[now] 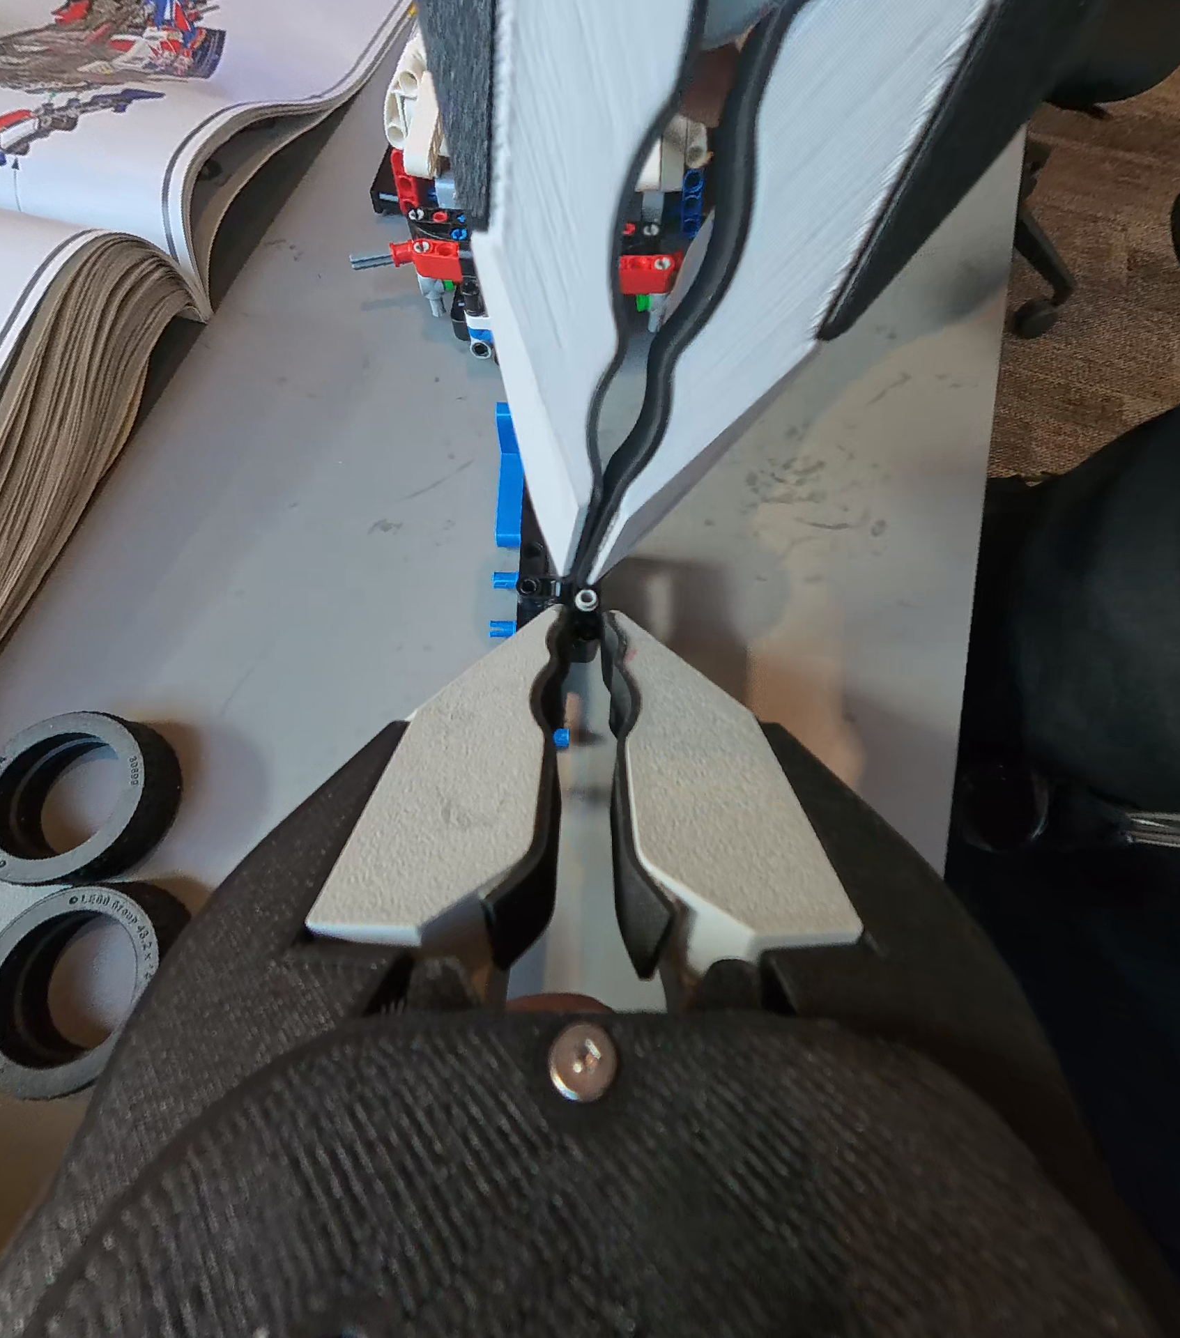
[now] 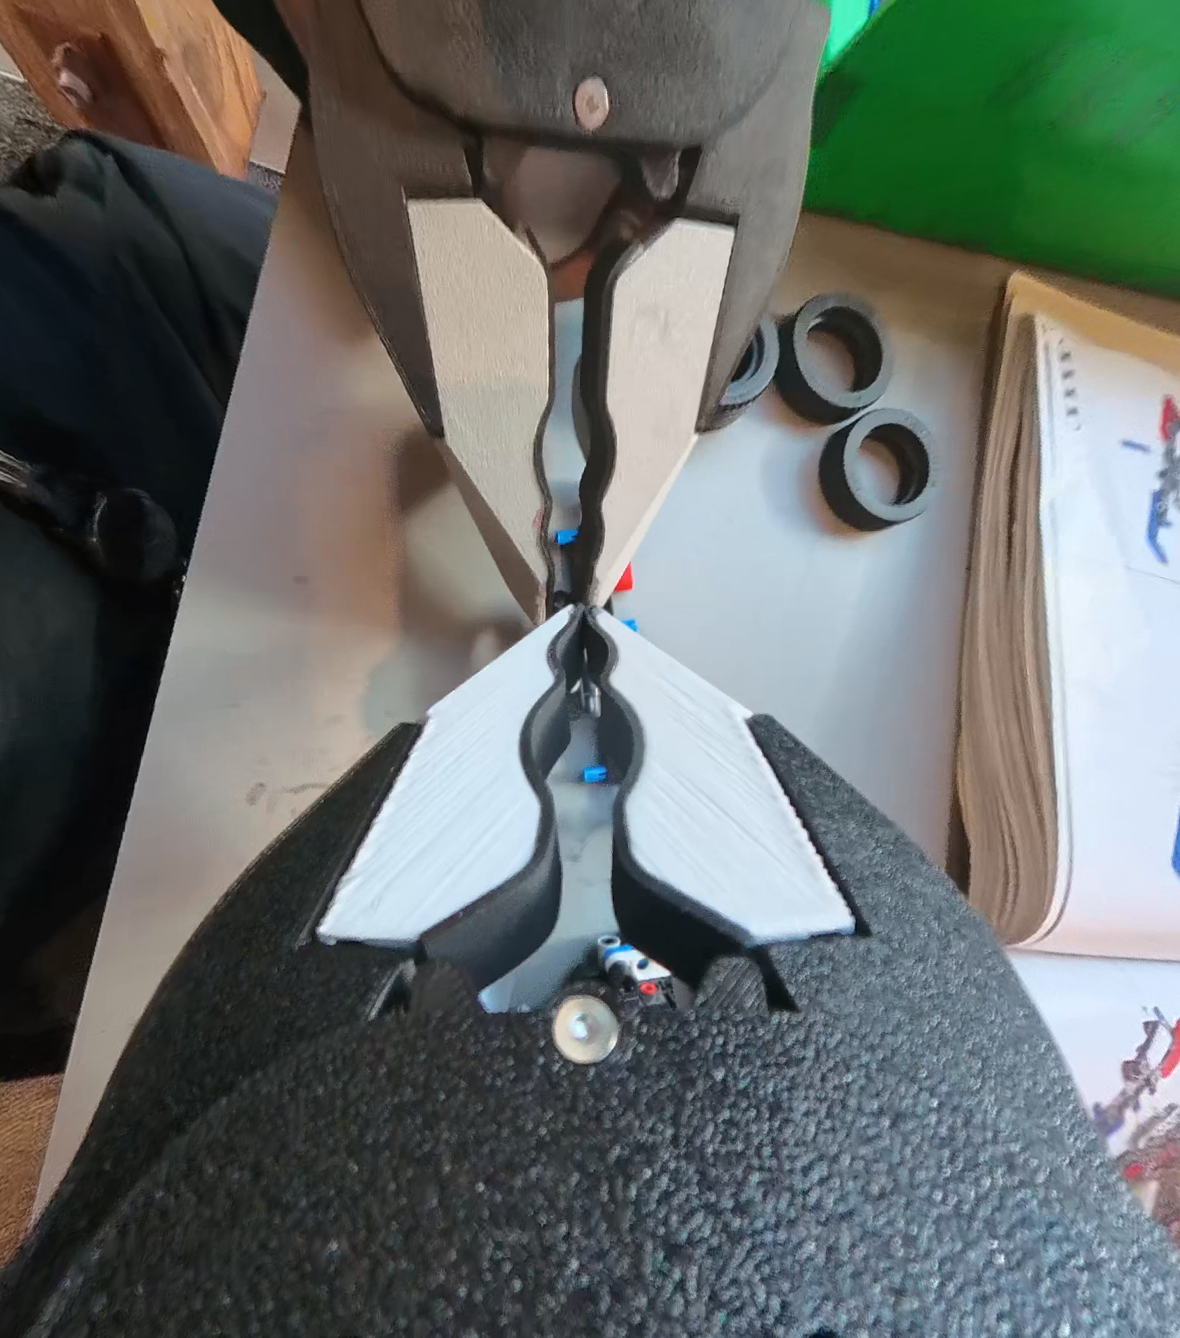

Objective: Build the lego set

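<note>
My left gripper (image 1: 583, 621) comes in from the bottom of the left wrist view, shut on a small black piece (image 1: 583, 641) topped by a pale ring (image 1: 585, 599). My right gripper (image 1: 576, 579) comes down from above, tip to tip with it, and is shut on the end of a black beam (image 1: 536, 588) with blue pins. A blue angled piece (image 1: 511, 478) lies just behind the beam. In the right wrist view the right gripper (image 2: 583, 615) meets the left gripper (image 2: 569, 594) over the table; the pieces are mostly hidden between the tips. The partly built model (image 1: 427, 253) stands farther back.
The open instruction book (image 1: 51, 304) lies on the left of the grey table (image 1: 319, 507) and shows in the right wrist view (image 2: 1115, 651). Black tyres (image 1: 65, 796) (image 2: 876, 467) lie near it. The table edge, a person's dark clothing (image 1: 1115, 651) and a chair are to the right. Only a small space, under 4 cm, lies between the two pairs of fingers.
</note>
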### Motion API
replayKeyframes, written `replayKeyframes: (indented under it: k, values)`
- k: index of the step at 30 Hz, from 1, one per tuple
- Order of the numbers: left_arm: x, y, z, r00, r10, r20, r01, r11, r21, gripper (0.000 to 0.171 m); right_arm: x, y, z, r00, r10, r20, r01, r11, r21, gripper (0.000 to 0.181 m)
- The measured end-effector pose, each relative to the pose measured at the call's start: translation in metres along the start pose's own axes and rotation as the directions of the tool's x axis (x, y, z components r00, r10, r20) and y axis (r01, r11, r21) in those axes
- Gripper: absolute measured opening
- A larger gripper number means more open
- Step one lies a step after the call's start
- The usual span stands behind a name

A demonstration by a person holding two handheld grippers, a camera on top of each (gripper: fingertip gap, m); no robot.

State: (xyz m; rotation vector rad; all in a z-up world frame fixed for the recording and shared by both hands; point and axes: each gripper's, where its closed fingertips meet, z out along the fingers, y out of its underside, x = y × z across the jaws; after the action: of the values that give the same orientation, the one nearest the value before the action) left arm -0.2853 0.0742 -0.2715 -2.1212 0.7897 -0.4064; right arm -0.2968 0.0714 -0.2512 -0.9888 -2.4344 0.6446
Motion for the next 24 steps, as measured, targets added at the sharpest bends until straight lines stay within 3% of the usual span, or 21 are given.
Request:
replayKeyframes:
  k: [2, 4, 9, 14, 21, 24]
  values:
    - [0.000, 0.000, 0.000, 1.000, -0.003, -0.001, 0.003, 1.000, 0.001, 0.005, 0.000, 0.012, 0.005, 1.000, 0.002, -0.011, -0.003, 0.999, -0.047, 0.000]
    - [-0.001, 0.000, 0.000, 1.000, -0.011, 0.000, 0.011, 1.000, 0.004, 0.005, 0.005, 0.012, -0.001, 0.998, 0.026, -0.053, -0.027, 1.000, -0.013, 0.000]
    - [-0.003, -0.002, -0.002, 0.998, -0.050, -0.023, 0.050, 0.999, 0.016, 0.005, 0.021, 0.015, -0.034, 0.960, 0.249, -0.124, -0.231, 0.962, 0.147, 0.001]
    - [-0.003, -0.010, -0.010, 1.000, -0.016, 0.007, 0.016, 0.996, 0.091, 0.013, 0.002, 0.035, -0.059, 0.899, 0.423, -0.112, -0.397, 0.896, 0.201, 0.015]
    - [-0.008, 0.001, -0.016, 0.997, -0.036, 0.070, 0.033, 0.999, 0.043, 0.023, -0.046, 0.067, -0.060, 0.876, 0.462, -0.140, -0.446, 0.885, 0.130, 0.015]
    - [-0.007, 0.002, -0.022, 0.994, -0.022, 0.109, 0.016, 0.999, 0.048, 0.023, -0.051, 0.083, -0.051, 0.866, 0.462, -0.192, -0.456, 0.887, 0.077, 0.015]
